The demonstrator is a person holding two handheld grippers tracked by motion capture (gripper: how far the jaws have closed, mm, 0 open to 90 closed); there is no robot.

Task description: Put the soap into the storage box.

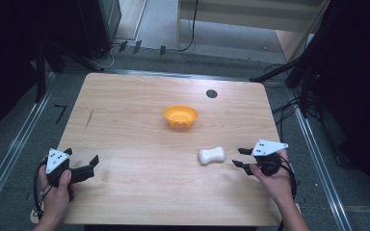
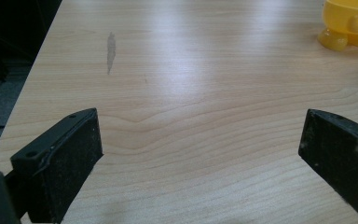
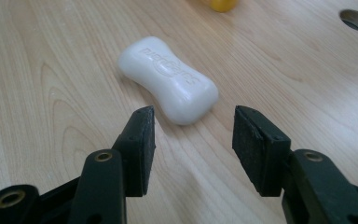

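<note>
Soap (image 3: 168, 79) is lying just ahead of the right gripper (image 3: 193, 140), its narrowed jaws empty for approaching, while the left gripper (image 2: 200, 154) is waiting wide open.

The bar of soap (image 3: 168, 78) was white and glossy, pinched at the waist like a bone, with raised lettering along its top. It lay flat on the wooden surface (image 3: 51, 116), untouched, just beyond the tips of the right gripper (image 3: 193, 140), its near rounded end lined up with the gap between the jaws.
</note>
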